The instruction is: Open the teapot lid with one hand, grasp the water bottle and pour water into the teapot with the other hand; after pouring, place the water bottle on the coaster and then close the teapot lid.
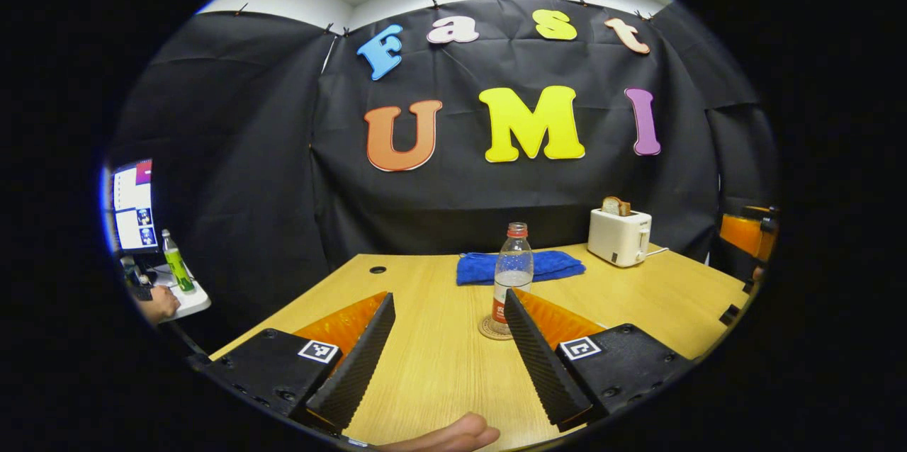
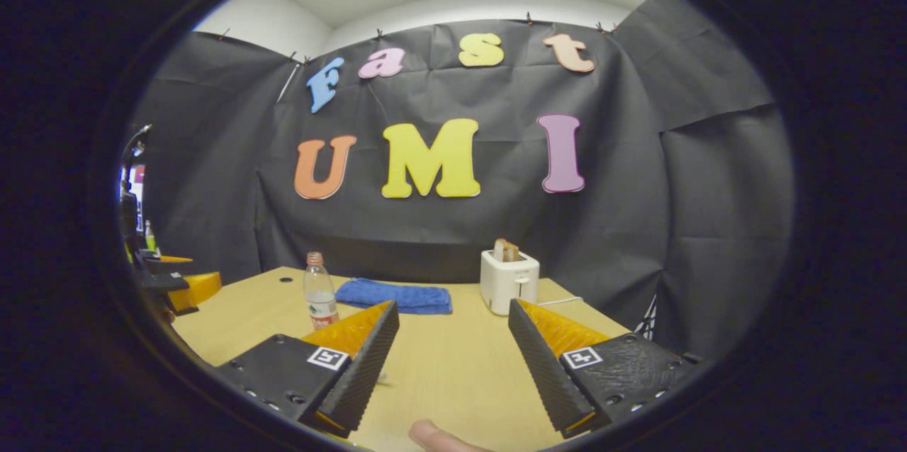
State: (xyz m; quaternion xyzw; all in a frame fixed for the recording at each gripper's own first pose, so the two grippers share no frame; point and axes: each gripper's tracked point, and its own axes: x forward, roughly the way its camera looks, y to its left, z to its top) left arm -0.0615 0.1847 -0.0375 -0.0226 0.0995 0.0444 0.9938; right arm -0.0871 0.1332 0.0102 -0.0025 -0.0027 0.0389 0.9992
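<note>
A: Looking left to right, your left gripper (image 1: 446, 360) gapes, holding nothing; the water bottle (image 1: 512, 275) stands on its coaster (image 1: 490, 329), mid-worktop, before the blue cloth (image 1: 521, 267).

B: And your right gripper (image 2: 453, 360) likewise gapes. No teapot visible; nothing seems begun, so find its lid first.

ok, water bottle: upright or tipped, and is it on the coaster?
Upright. The water bottle stands cap-up on the round coaster, partly filled with water; the left gripper is open and not touching it.
</note>
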